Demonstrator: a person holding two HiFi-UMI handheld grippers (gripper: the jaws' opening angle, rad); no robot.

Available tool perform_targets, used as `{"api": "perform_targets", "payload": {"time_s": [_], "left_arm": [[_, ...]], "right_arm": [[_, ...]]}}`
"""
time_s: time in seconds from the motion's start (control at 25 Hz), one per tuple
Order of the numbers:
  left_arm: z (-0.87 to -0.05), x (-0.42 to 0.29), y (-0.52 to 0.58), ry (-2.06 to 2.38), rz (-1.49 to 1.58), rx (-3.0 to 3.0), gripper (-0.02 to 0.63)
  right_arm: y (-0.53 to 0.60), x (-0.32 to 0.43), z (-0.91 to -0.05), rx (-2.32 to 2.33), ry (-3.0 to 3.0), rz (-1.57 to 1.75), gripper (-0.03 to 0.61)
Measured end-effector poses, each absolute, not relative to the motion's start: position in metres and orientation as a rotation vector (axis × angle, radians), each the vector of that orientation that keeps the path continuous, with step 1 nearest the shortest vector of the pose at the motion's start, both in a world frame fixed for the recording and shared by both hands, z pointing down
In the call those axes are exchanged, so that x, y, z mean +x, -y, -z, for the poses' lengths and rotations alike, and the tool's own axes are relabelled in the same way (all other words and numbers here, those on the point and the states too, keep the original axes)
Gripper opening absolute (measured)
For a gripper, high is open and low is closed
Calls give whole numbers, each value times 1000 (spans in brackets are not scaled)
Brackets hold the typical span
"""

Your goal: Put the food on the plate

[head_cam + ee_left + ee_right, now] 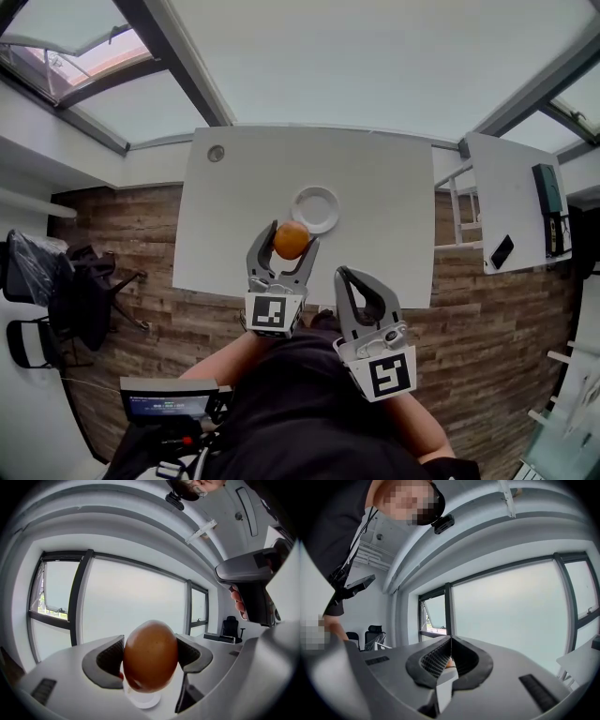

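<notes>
We see the left gripper [291,246] clamped on the brown egg [151,654], held over the white table [375,178], just short of the plate [316,208]. Right gripper [449,660] jaws together, empty, near the table's front edge.

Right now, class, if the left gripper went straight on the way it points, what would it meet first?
Probably the plate: it lies just ahead of the left gripper, whose jaws hold the egg. Height is unclear, so it might pass over the plate.
</notes>
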State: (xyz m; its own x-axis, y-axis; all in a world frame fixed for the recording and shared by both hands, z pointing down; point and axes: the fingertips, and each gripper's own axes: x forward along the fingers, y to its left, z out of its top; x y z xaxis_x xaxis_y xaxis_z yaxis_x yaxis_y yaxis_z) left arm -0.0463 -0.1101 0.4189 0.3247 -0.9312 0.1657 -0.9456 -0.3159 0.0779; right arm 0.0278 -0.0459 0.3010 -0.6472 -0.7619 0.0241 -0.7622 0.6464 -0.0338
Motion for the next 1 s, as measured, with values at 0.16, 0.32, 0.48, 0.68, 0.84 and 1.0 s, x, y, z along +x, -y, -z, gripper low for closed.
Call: {"api": "perform_targets", "payload": {"time_s": [0.16,0.32,0.48,0.68,0.84,1.0], "left_arm": [[-427,-41,117,1700,-138,2438,316],[-437,-38,124,1663,-162,2439,316],[-444,-33,134,1657,-166,2458,316],[-458,-29,146,1632,-187,2439,316],[-470,-28,154,1618,-203,2429,316],[-477,-26,157,1589,-284,2449,316]], "right_arm": [[49,31,-306,1329,2823,-76,8],[52,32,-308,1351,2836,-153,8],[56,36,-312,1392,2793,-124,8],[60,40,-315,1446,2769,-136,8],[64,41,-317,1466,2750,-147,8],[66,43,-317,1488,2734,-125,8]]}}
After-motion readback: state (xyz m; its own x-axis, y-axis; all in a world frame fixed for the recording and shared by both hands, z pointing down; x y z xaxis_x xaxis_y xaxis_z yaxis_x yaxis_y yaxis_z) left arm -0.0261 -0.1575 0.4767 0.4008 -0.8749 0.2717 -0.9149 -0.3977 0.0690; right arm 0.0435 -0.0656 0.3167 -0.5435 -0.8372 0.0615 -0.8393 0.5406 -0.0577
